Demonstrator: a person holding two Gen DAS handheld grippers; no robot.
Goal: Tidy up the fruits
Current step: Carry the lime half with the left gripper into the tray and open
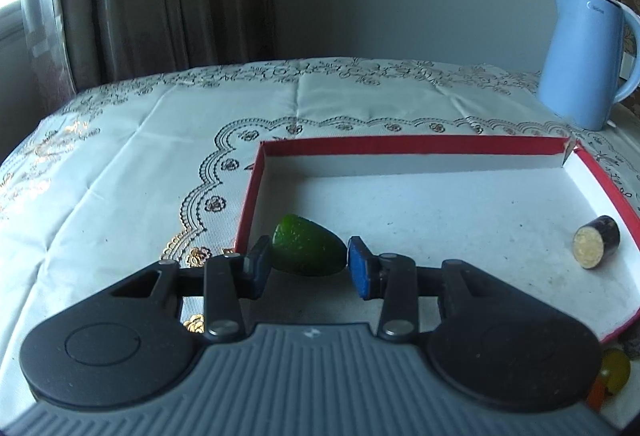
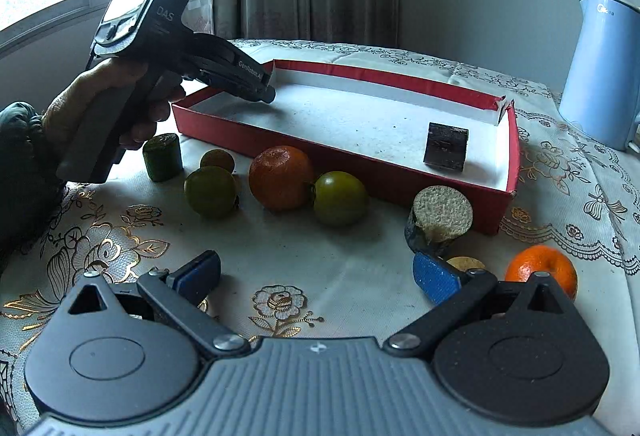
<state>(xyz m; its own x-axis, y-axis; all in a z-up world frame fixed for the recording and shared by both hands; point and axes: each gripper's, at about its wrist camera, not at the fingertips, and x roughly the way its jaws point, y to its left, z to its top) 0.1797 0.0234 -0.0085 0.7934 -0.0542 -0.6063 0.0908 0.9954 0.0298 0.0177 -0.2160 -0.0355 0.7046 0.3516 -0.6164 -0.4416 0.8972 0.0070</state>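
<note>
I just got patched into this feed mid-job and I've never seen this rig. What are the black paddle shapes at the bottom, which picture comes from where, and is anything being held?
There is no robot arm: a person holds a handheld claw in each hand, and each carries a camera looking along its two fingers. The black shapes are the claw's own linkages.

The left wrist view shows the left claw inside the red box, its pads on either side of a green fruit. One pad looks a hair off, so I cannot tell whether it grips. A dark cylinder piece lies in the box too.

The right wrist view shows the right claw open and empty over the tablecloth. Ahead lie an orange, green fruits and a cut piece. A blue kettle stands behind.
</note>
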